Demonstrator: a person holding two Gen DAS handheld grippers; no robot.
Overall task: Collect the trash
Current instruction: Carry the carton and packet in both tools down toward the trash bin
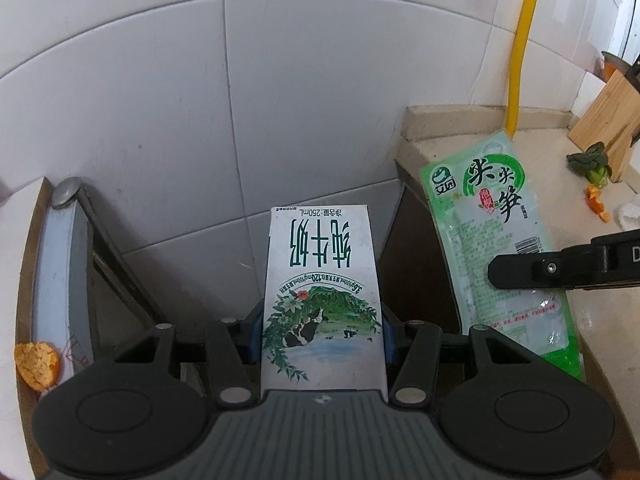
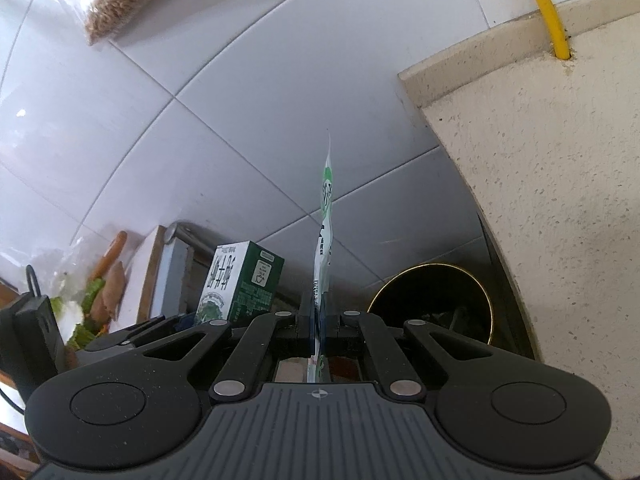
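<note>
My left gripper [image 1: 322, 332] is shut on a white and green milk carton [image 1: 322, 292], which stands up between its blue pads in front of the white tiled wall. The same carton [image 2: 236, 288] shows at lower left in the right wrist view. My right gripper [image 2: 319, 328] is shut on a green and clear snack wrapper [image 2: 325, 236], seen edge-on and sticking upward. In the left wrist view the wrapper [image 1: 496, 240] hangs flat at right, pinched by the right gripper's black fingers [image 1: 516, 272]. A dark round bin with a gold rim [image 2: 434, 308] sits below, right of the right gripper.
A speckled beige counter [image 2: 560, 184] rises at right, with a yellow pipe [image 1: 520, 52] behind it. Orange peel [image 1: 38, 364] lies at the left edge. A wooden block [image 1: 608, 120], greens [image 1: 592, 164] and peel bits [image 1: 596, 200] sit far right. Vegetables [image 2: 100, 280] lie at left.
</note>
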